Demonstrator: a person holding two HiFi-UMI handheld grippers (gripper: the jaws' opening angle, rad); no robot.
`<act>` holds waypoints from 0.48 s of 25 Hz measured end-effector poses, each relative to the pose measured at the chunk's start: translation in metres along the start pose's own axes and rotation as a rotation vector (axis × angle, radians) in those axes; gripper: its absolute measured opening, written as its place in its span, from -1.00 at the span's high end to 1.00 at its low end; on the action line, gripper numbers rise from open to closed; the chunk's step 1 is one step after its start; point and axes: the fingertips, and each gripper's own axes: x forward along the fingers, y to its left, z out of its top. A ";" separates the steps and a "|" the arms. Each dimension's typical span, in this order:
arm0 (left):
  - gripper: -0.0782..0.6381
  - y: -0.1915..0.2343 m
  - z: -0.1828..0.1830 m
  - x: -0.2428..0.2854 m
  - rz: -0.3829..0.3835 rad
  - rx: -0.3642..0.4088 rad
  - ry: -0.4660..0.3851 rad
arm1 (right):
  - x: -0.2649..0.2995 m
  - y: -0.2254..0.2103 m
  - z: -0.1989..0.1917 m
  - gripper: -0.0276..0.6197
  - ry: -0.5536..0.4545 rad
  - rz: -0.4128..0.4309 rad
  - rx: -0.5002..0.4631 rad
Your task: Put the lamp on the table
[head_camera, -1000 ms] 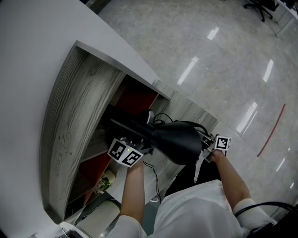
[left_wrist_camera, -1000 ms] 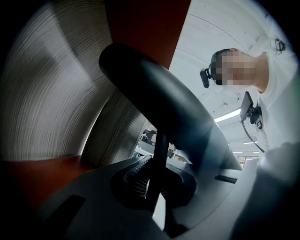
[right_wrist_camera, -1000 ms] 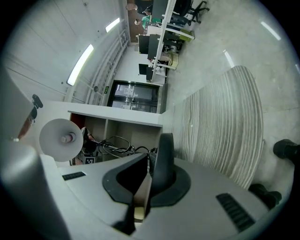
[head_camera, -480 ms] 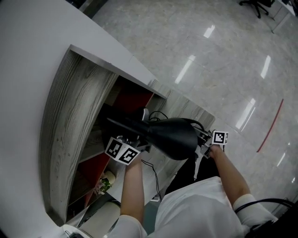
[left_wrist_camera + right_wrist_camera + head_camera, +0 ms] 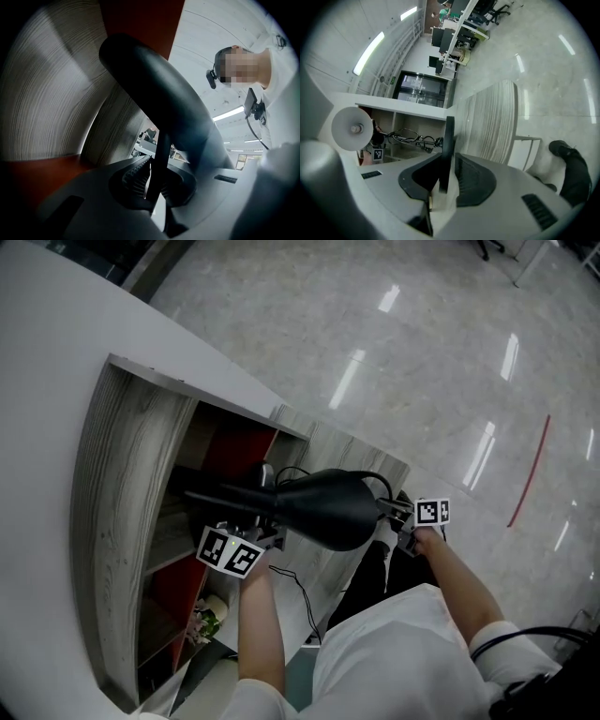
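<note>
OK, both tongs clamped: L gripper (image 5: 156, 183) on the thin rod of the black cone-shade desk lamp (image 5: 323, 510), R gripper (image 5: 447, 174) on its thin edge. Lamp airborne mid-frame, beside grey wood-grain shelf unit (image 5: 120, 486) w/ red-backed bays; black cables (image 5: 412, 137) in one.

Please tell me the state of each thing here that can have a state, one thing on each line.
lamp: off every surface, lying about level, held by both grippers
left gripper: shut on the lamp's thin black part
right gripper: shut on the lamp's thin black edge
cable: hanging loose below the lamp
shelf unit: open at the front
white table top: lamp not yet on it
</note>
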 end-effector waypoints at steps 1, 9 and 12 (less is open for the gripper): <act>0.75 -0.003 -0.001 0.001 -0.004 0.008 0.005 | -0.001 -0.003 -0.005 0.63 0.020 -0.026 -0.014; 0.75 -0.029 -0.008 0.007 -0.038 0.063 0.033 | -0.011 -0.020 -0.014 0.64 -0.047 -0.147 0.043; 0.75 -0.038 -0.011 0.008 -0.051 0.077 0.043 | -0.021 -0.024 -0.018 0.62 -0.065 -0.203 0.051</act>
